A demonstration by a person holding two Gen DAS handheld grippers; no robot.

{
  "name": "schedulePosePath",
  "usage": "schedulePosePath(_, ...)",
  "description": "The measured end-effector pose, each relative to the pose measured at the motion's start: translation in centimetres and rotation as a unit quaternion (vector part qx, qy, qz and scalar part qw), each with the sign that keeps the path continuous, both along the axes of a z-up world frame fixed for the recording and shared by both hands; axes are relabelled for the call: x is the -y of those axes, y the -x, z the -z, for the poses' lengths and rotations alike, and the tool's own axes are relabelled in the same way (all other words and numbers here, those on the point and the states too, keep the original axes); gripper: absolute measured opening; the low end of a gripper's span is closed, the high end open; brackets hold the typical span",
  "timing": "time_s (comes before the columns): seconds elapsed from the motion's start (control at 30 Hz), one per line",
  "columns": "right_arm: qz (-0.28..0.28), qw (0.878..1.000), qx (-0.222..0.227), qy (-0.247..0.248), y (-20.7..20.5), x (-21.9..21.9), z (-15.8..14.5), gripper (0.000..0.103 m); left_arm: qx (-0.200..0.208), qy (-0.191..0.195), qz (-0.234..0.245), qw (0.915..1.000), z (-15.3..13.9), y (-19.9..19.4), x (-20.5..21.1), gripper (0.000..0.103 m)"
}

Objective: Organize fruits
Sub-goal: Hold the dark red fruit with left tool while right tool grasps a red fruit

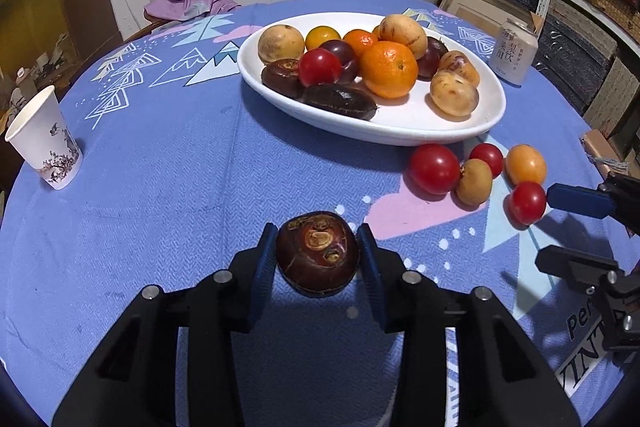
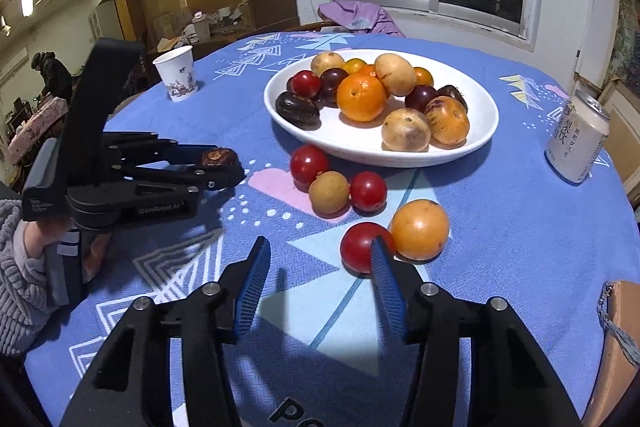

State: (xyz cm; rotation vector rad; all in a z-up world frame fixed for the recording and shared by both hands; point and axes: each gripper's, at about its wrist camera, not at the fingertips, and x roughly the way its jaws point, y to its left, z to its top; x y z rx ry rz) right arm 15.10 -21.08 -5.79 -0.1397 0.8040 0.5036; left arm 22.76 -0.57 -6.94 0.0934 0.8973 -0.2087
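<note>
My left gripper (image 1: 318, 247) is shut on a dark brown water chestnut (image 1: 317, 254) and holds it above the cloth; both also show in the right wrist view (image 2: 218, 159). A white oval plate (image 1: 400, 131) holds several fruits, among them an orange (image 1: 388, 74). Loose on the cloth lie red tomatoes (image 1: 434, 169), a small brown fruit (image 1: 474, 187) and a yellow-orange fruit (image 2: 419, 229). My right gripper (image 2: 320, 255) is open and empty, its right finger just before a red tomato (image 2: 360, 245).
A paper cup (image 1: 44, 139) stands at the table's left edge. A drink can (image 2: 578, 143) stands right of the plate. The round table has a blue patterned cloth (image 1: 180, 167). A purple garment (image 1: 188, 1) lies at the far side.
</note>
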Motion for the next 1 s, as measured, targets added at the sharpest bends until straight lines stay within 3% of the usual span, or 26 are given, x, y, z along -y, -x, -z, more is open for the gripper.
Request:
schedulePosePath(0.3,0.042,0.999,-0.002,0.022,-1.3,0.8,0.6,0.045,0.0,-0.005,-0.004,1.0,0.1,0.1,0.3,0.04)
schedulePosePath(0.53,0.018,0.999,0.007,0.029,-0.7,-0.3,0.6,0.043,0.0,-0.006,-0.004,1.0,0.1,0.1,0.3,0.041)
schedulePosePath(0.8,0.039,0.998,-0.025,0.035,-2.5,-0.4,1.7,0.042,0.0,-0.007,-0.005,1.0,0.1,0.1,0.3,0.04)
schedulePosePath(0.9,0.046,0.998,-0.028,0.026,-2.6,0.0,1.7,0.033,0.0,-0.004,-0.006,1.0,0.1,0.0,0.3,0.04)
schedulePosePath(1.0,0.044,0.998,-0.025,0.03,-2.5,-0.1,1.7,0.032,-0.001,0.002,-0.006,1.0,0.1,0.0,0.1,0.04)
